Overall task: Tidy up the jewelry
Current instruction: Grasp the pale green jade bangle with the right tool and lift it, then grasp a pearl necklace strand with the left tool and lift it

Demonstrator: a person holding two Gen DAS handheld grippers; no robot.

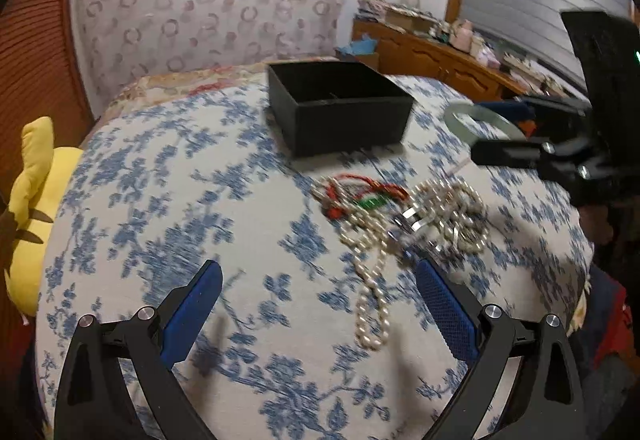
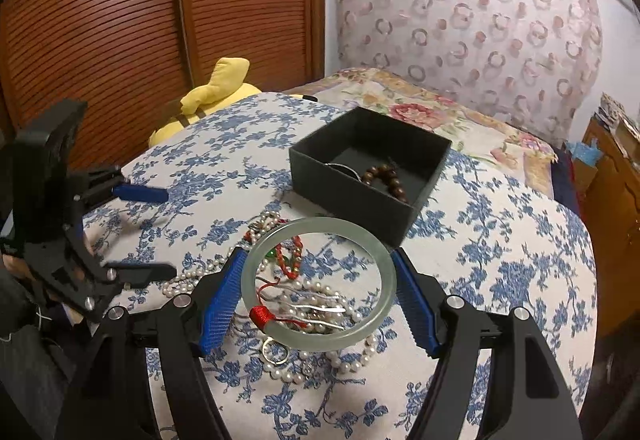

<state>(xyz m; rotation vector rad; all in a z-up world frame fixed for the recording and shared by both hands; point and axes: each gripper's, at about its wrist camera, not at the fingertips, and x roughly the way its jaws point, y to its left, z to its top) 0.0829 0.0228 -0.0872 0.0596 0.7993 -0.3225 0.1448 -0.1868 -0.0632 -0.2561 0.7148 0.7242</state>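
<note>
Right wrist view: the right tongs (image 2: 318,280) stand wide, with a pale green jade bangle (image 2: 319,282) spanning the gap; each blue pad (image 2: 222,302) touches the bangle's outer rim on its own side, so the bangle is gripped across its full width and held clear above the bed (image 2: 520,260). A red cord wrap (image 2: 260,316) sits on the bangle's near-left arc, with thin threads trailing inside the ring. Directly beneath and just beyond the right tongs lies a jewelry heap (image 2: 304,320) on the blue floral bedcover: white pearl strands, a red beaded bracelet (image 2: 290,258) with a green piece, and a small silver ring (image 2: 276,352) near the tong bases. Farther ahead of the right tongs, slightly to the right, stands an open black box (image 2: 370,176); inside it rest a brown wooden bead bracelet (image 2: 384,176) and a thin silvery piece beside it. To the left of the right tongs, the left tongs (image 2: 158,232) hang spread apart with nothing between the fingers. Left wrist view: the left tongs (image 1: 318,304) are wide apart and empty; a pearl strand (image 1: 370,304) runs between the fingertips' line and the right finger, lying on the cover untouched. The heap (image 1: 404,216) lies just ahead and right of them, the box (image 1: 340,108) beyond it. The bangle (image 1: 480,120) shows far right, carried in the right tongs (image 1: 500,128). A yellow plush toy (image 1: 36,208) lies at the bed's left edge.
</note>
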